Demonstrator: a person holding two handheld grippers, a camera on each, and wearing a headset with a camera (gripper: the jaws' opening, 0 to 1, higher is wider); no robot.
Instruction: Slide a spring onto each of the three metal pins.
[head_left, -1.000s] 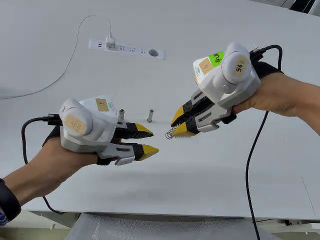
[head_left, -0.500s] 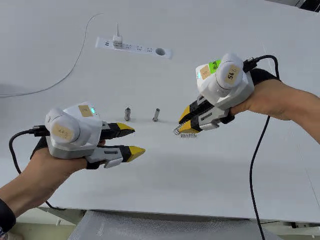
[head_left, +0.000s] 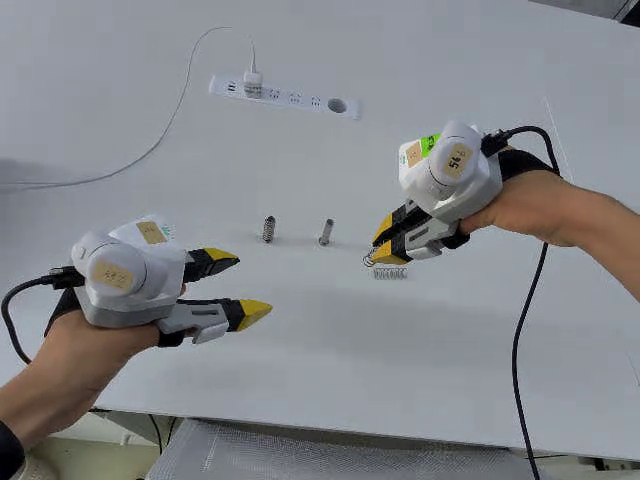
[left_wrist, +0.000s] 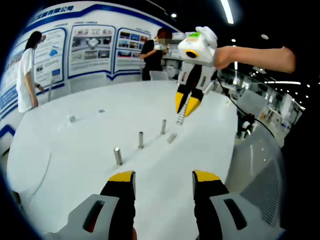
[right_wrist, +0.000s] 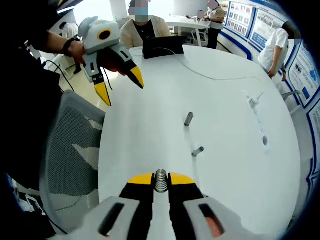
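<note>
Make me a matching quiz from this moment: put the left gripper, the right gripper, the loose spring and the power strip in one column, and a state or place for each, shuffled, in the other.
Column 1
1. left gripper
2. right gripper
3. loose spring
4. power strip

Column 2
A. lying flat on the table
B. jaws open, holding nothing
C. at the table's far side, with a plug in it
D. jaws shut on a second spring

Pairs: 1-B, 2-D, 3-A, 4-C
</note>
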